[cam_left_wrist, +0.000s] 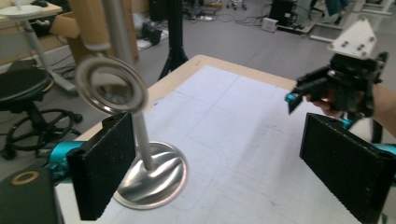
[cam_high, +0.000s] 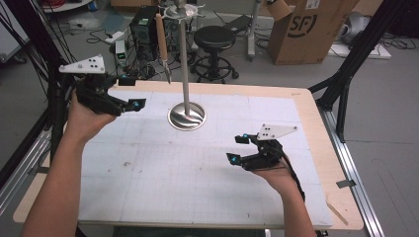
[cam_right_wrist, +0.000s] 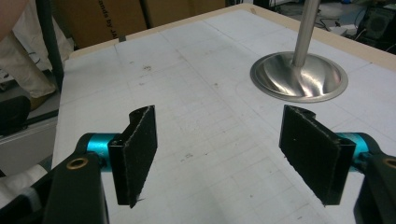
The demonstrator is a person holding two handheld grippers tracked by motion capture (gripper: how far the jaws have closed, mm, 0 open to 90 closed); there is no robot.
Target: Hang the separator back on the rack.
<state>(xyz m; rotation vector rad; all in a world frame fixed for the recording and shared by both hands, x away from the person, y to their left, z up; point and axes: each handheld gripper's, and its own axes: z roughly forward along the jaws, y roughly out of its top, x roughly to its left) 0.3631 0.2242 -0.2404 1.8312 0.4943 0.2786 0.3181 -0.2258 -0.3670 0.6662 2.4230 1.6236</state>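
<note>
A metal stand (cam_high: 186, 117) rises from the far middle of the table (cam_high: 306, 123), its round polished base flat on the white gridded mat (cam_high: 163, 173) and its slim post straight up. From a rack at the top of the post hangs a brush (cam_high: 162, 42) with a pale brown handle and a dark pointed tip, bristles down, clear of the mat and just to the left of the post. In the left gripper view a shiny metal ring (cam_left_wrist: 111, 85) appears beside the post, blurred; what carries it cannot be told.

The left gripper (cam_high: 129, 93) is held above the far left corner of the table, jaws wide apart with nothing between them, pointing toward the post. The right gripper (cam_high: 238, 148) hovers low over the near right part of the mat, well apart from the stand, jaws likewise spread and empty.

The step in hand appears to be the left gripper's approach to or retreat from the hanging brush; which of the two cannot be told. To do it well, keep the jaws level with the handle's middle, close only once the handle sits squarely between the pads, and avoid nudging the post, since the narrow stand could rock. The right gripper may steady the base if needed.
</note>
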